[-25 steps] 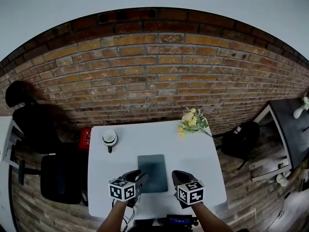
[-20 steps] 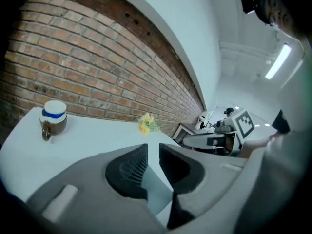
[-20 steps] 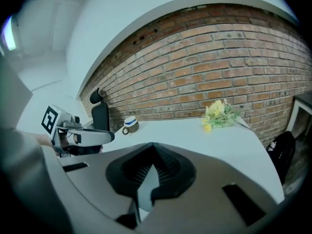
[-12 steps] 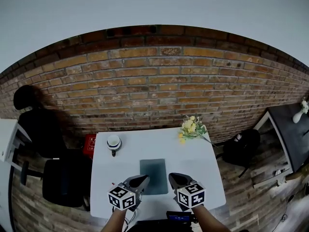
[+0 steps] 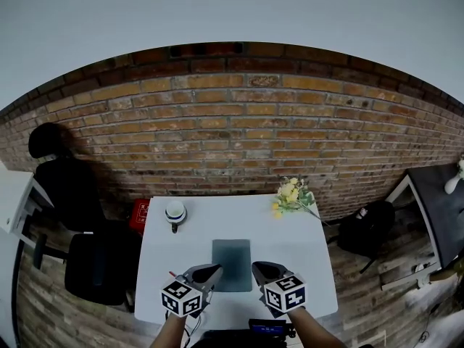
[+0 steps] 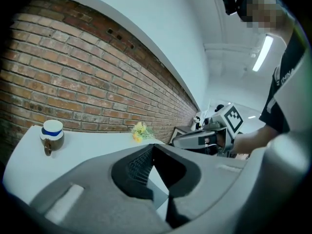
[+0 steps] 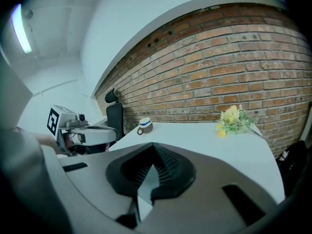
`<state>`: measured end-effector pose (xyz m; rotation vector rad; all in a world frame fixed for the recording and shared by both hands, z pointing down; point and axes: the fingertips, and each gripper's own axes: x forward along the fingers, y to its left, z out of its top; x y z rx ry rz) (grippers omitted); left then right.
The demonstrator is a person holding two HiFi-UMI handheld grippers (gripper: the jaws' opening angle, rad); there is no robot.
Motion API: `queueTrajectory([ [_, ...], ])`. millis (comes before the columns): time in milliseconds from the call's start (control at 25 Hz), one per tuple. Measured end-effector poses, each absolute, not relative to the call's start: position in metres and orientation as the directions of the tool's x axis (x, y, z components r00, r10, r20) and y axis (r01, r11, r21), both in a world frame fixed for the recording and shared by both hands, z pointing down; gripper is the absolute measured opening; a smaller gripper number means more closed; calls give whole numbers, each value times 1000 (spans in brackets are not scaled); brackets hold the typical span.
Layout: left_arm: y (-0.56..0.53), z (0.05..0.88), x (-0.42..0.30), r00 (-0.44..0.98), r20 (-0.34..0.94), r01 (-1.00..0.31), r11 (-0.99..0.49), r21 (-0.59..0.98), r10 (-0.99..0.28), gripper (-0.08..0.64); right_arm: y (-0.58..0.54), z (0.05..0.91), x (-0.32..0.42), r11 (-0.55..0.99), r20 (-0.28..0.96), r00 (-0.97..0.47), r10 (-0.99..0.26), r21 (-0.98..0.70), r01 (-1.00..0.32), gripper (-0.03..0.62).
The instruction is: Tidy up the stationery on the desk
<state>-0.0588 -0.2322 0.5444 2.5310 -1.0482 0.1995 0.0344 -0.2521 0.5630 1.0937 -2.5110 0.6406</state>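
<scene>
A dark grey flat pad [image 5: 231, 264] lies in the middle of the white table [image 5: 297, 256]. My left gripper [image 5: 216, 269] hovers just left of the pad's near half, above the table. Its jaws meet at the tips with nothing between them [image 6: 152, 146]. My right gripper [image 5: 255, 267] hovers just right of the pad, also shut and empty [image 7: 154, 145]. Each gripper shows in the other's view, the right gripper [image 6: 178, 141] and the left gripper [image 7: 114, 135], both held level over the table. No pens or other small stationery show in any view.
A white mug with a blue band [image 5: 175, 212] stands at the table's back left and yellow flowers [image 5: 292, 194] lie at the back right. A black office chair [image 5: 90, 256] is left of the table, a black bag [image 5: 362, 227] right. A brick wall runs behind.
Both grippers have lifted slightly and drawn back from the pad toward the front edge. The head view has tilted up, showing more of the wall.
</scene>
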Motion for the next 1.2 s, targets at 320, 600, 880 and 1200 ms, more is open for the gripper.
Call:
queueTrajectory([
  [320, -200, 552, -120, 551, 330, -833, -480, 276, -767, 11, -252, 580, -14, 708, 488, -731, -478, -279, -649, 11],
  [600, -141, 580, -198, 364, 382, -917, -254, 308, -849, 11, -231, 615, -87, 805, 563, -756, -332, -248, -539, 11],
  [880, -93, 628, -247, 245, 437, -941, -103, 324, -865, 12, -205, 667, -151, 884, 679, -696, -232, -151, -442, 11],
  [1200, -61, 666, -270, 237, 454, -919, -46, 392, -859, 12, -175, 724, -192, 940, 821, -553, -144, -61, -336, 94],
])
